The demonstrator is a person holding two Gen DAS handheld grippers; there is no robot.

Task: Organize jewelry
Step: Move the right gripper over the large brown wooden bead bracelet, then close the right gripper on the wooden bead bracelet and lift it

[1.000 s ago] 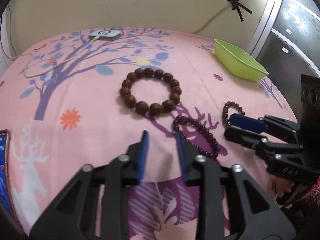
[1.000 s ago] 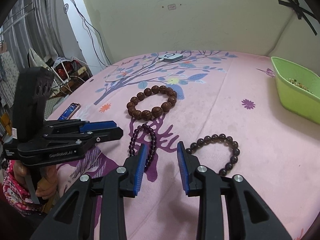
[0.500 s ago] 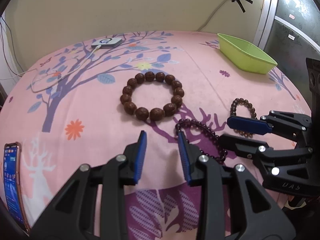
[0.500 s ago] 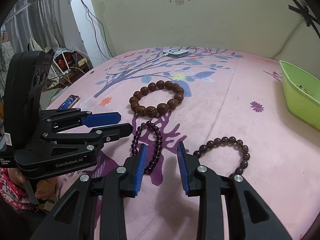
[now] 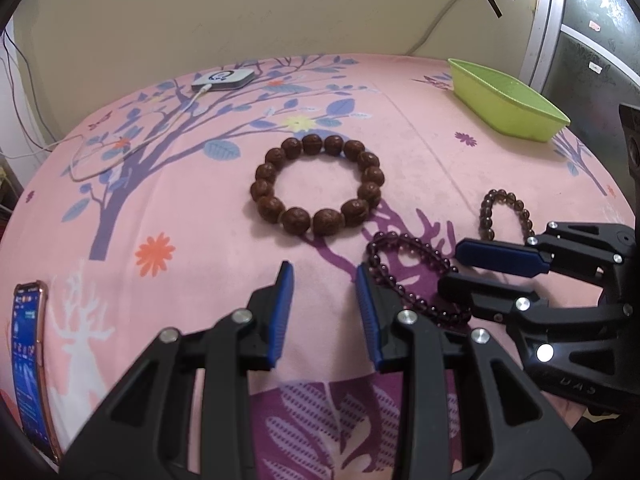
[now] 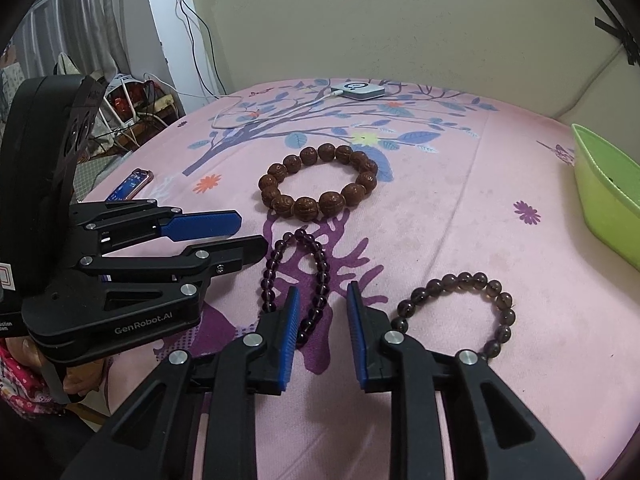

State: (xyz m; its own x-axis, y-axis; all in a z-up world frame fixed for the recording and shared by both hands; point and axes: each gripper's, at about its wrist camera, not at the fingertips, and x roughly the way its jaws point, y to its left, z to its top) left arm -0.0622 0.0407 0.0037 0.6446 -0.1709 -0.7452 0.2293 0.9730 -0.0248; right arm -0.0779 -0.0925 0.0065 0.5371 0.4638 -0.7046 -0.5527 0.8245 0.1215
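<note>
Both tongs hover over the pink sheet (image 5: 420,152) with jaws narrowly apart and nothing clamped: the left gripper (image 5: 324,270) over bare cloth, the right gripper (image 6: 322,290) at the near end of the purple bracelet (image 6: 320,256), whose beads run behind one finger. The big brown bracelet (image 5: 296,220) lies beyond, the smoky bracelet (image 6: 500,300) just right of the right gripper, and the green tray (image 5: 508,116) well apart at the far right
</note>
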